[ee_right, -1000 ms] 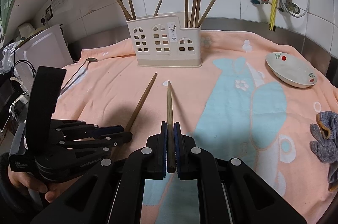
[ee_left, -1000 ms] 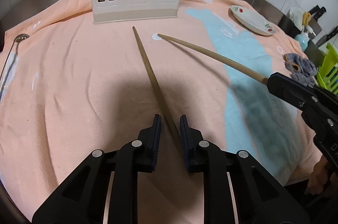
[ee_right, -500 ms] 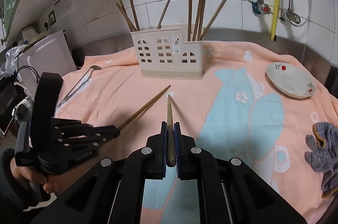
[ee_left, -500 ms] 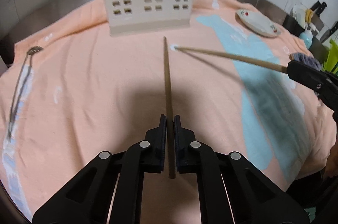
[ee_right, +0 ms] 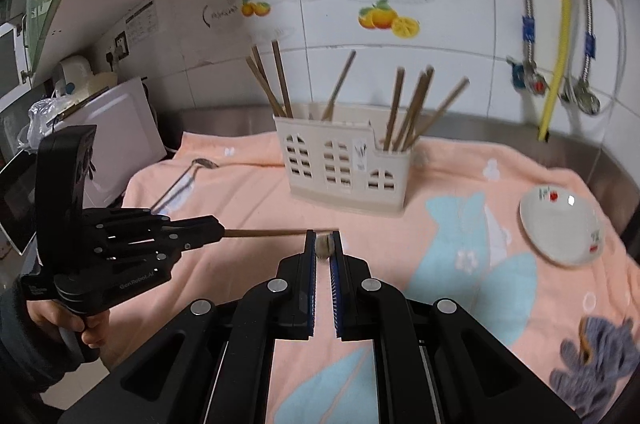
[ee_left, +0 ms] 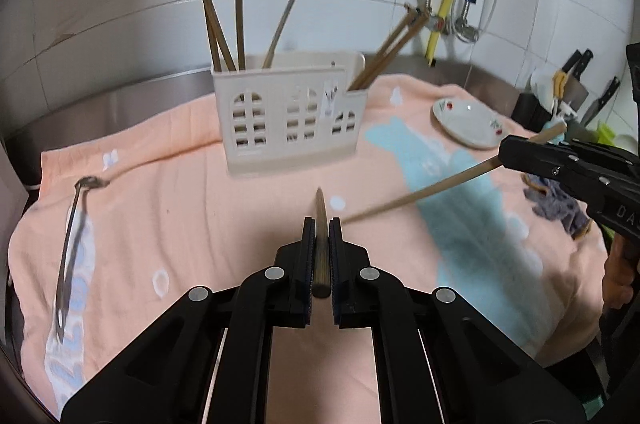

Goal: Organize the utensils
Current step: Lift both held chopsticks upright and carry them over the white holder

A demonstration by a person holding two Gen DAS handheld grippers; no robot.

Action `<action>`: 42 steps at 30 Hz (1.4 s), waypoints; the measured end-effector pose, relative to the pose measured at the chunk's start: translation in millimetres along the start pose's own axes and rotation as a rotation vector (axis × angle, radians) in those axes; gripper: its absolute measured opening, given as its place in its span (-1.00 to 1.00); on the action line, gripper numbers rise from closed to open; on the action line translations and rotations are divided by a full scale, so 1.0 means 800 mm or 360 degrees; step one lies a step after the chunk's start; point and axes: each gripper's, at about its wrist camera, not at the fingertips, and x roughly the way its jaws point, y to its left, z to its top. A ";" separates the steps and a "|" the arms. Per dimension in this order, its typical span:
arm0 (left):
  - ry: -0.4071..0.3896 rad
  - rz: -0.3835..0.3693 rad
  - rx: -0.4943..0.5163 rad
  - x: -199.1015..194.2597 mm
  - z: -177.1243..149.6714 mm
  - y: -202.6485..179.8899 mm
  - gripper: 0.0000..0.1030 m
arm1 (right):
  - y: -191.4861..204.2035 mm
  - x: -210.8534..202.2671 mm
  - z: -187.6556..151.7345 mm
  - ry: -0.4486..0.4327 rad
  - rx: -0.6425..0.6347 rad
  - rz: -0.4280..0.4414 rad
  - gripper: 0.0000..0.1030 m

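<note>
Each gripper clamps one chopstick above the towel, short of the holder.

The left gripper (ee_left: 319, 236) is closed on a dark chopstick (ee_left: 320, 224); the right gripper (ee_right: 324, 244) pinches a lighter chopstick (ee_left: 420, 194), seen end-on from its own camera. Only the left view shows the knives (ee_left: 576, 62); only the right view shows the hand (ee_right: 60, 320). Both show one holder (ee_right: 344, 168), one plate (ee_right: 560, 224), one spoon (ee_left: 72, 224), one cloth (ee_right: 596, 364), one towel (ee_left: 200, 208). Eight chopsticks stand in the holder.

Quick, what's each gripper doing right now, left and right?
Left gripper: closed on a chopstick.
Right gripper: closed on another chopstick.
</note>
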 end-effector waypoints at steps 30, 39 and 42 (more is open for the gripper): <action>-0.0153 -0.0049 0.0113 -0.016 0.139 0.022 -0.89 | -0.036 0.002 0.231 -0.0167 -0.0144 -0.0195 -0.88; -0.0340 -0.0003 0.0140 -0.046 0.213 0.021 -0.89 | -0.051 0.065 0.214 -0.0041 -0.0133 -0.0217 -0.88; -0.0382 0.0014 0.0133 -0.049 0.236 0.024 -0.89 | -0.056 0.076 0.210 -0.0019 -0.0118 -0.0203 -0.88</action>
